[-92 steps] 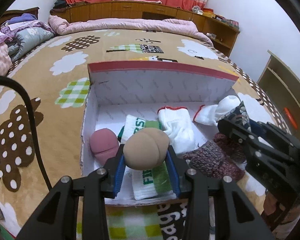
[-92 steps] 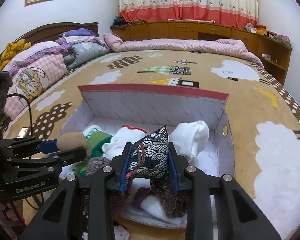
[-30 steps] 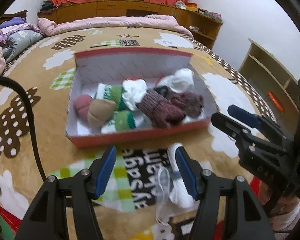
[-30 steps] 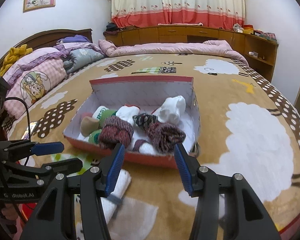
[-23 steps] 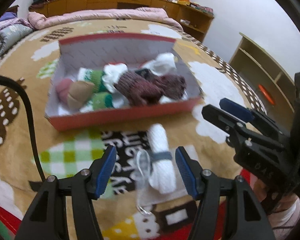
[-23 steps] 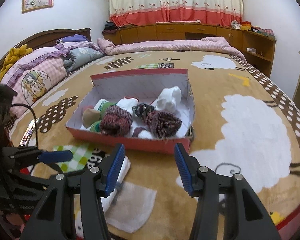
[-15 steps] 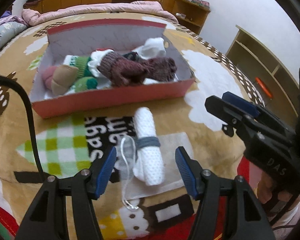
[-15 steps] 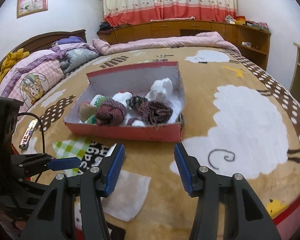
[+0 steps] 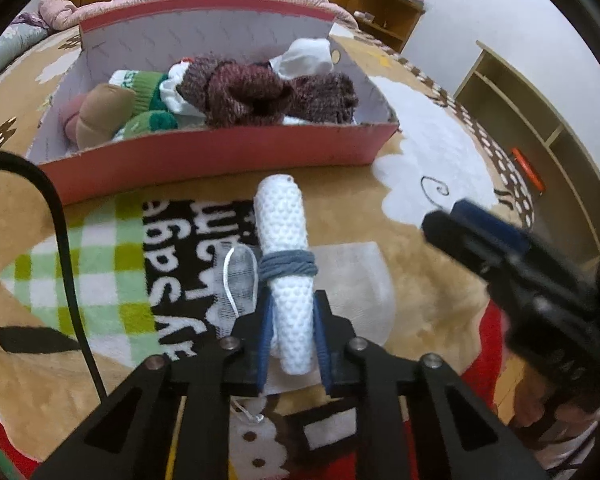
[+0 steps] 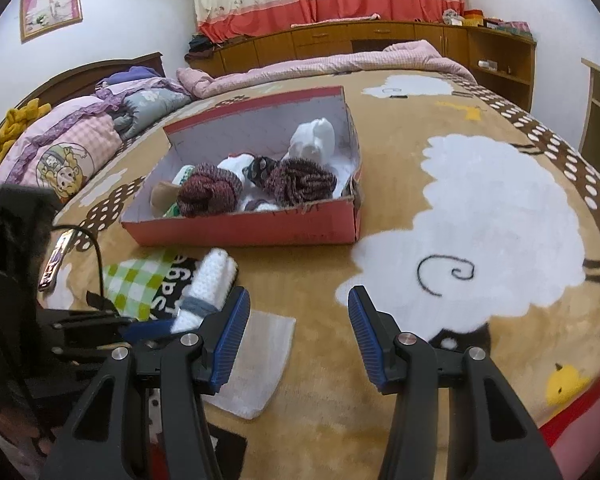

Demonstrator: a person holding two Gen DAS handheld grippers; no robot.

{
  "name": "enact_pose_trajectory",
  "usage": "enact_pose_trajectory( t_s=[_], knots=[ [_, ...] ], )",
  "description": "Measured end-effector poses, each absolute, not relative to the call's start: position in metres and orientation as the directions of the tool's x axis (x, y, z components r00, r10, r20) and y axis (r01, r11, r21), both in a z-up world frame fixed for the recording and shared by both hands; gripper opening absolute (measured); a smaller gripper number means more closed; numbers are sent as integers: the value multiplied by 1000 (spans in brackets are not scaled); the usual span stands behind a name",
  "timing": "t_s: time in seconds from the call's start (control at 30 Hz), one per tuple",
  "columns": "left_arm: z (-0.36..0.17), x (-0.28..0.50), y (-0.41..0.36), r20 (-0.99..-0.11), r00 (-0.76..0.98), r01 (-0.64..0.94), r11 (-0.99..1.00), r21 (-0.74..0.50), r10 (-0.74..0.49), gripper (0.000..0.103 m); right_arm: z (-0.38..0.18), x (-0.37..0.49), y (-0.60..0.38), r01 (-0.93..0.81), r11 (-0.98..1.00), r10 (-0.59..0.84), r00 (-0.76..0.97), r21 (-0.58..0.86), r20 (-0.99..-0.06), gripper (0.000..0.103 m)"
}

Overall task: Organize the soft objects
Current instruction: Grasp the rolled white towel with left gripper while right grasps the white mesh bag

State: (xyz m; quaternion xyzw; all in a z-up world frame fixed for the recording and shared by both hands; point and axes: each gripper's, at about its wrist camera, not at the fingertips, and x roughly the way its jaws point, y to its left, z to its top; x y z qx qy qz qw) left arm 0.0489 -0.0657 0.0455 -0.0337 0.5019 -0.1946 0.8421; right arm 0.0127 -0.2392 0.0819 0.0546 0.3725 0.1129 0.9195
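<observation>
A rolled white knit cloth [image 9: 286, 248], tied round the middle with a grey band, lies on the blanket in front of a red cardboard box [image 9: 220, 152]. My left gripper [image 9: 292, 332] is shut on the near end of the roll, its blue pads pressing both sides. The roll [image 10: 212, 280] also shows at the left of the right wrist view. The box [image 10: 244, 228] holds several rolled socks: maroon knit ones [image 9: 236, 92], a tan one, green-and-white ones and white ones. My right gripper [image 10: 294, 320] hangs open over the blanket, nothing between its fingers.
A flat white mesh bag [image 10: 256, 360] lies under and beside the roll. A phone [image 10: 54, 260] rests on the blanket at the left, beside a black cable [image 9: 64, 240]. Pillows [image 10: 72, 152] are piled at the head of the bed. Wooden shelves [image 9: 532, 128] stand to the right.
My left gripper came down onto the white roll and closed on its near end. The right gripper drifted lower and stayed open.
</observation>
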Motion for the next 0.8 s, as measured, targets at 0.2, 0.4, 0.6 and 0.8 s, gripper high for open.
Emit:
enact_pose_trajectory(
  t_s=[0.2, 0.4, 0.6, 0.8],
  knots=[
    [65, 41, -41, -800, 476, 268, 927, -262, -364, 19, 74, 11, -235, -171, 964, 265, 673, 203, -690, 52],
    [69, 38, -8, -796, 515, 199, 947, -250, -318, 19, 58, 13, -215, -211, 955, 296, 614, 209, -732, 61],
    [57, 37, 20, -807, 511, 137, 955, -263, -296, 19, 39, 17, -191, -212, 951, 307, 561, 225, -768, 74],
    [48, 34, 36, -808, 511, 108, 954, -278, -293, 19, 38, 17, -164, -240, 951, 298, 551, 194, -779, 75]
  ],
)
